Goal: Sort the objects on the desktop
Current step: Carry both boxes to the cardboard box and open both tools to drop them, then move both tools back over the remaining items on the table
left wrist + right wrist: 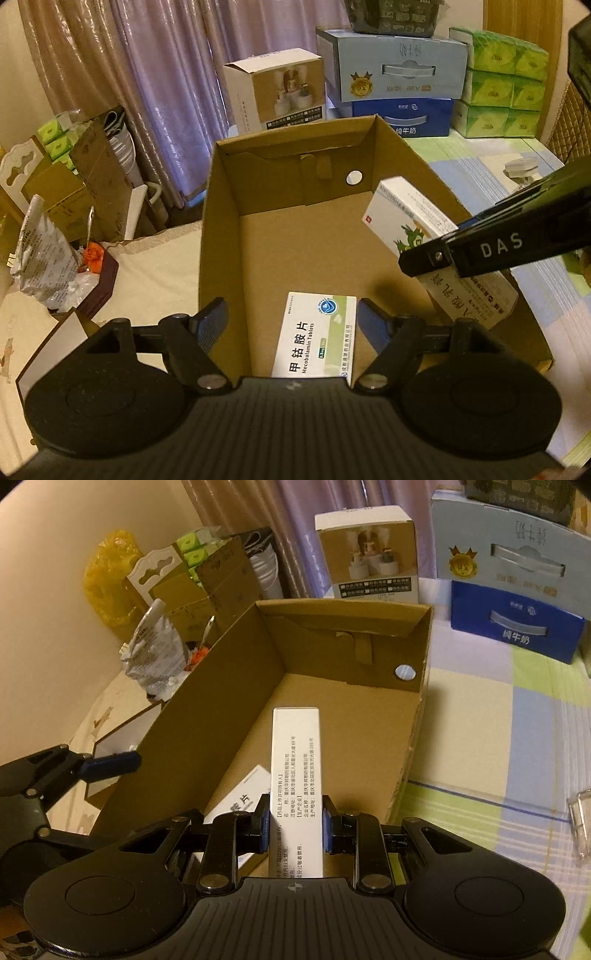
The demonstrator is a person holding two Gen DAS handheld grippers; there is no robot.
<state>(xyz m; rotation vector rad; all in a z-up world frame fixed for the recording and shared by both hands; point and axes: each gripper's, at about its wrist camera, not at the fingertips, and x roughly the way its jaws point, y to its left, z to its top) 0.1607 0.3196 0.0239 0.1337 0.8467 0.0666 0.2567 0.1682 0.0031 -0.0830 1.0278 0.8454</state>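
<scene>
An open cardboard box (221,221) (207,709) stands on the bed. A white and green medicine box labelled Mecobalamin Tablets (316,334) (243,794) lies flat on its floor at the near end. My left gripper (291,325) hangs open above that box, its blue pads (212,323) wide apart and holding nothing. My right gripper (293,827) is shut on a long white medicine box (295,768) (417,225), held over the carton's right side above the floor. In the left wrist view the right gripper's finger (491,243) crosses the white box.
Behind the carton stand a humidifier carton (275,90), stacked blue milk cartons (399,66) and green tissue packs (502,85). A silver bag (40,258) and clutter lie left. A checked blanket (498,738) spreads to the right, with a clear plastic item (580,823) at its edge.
</scene>
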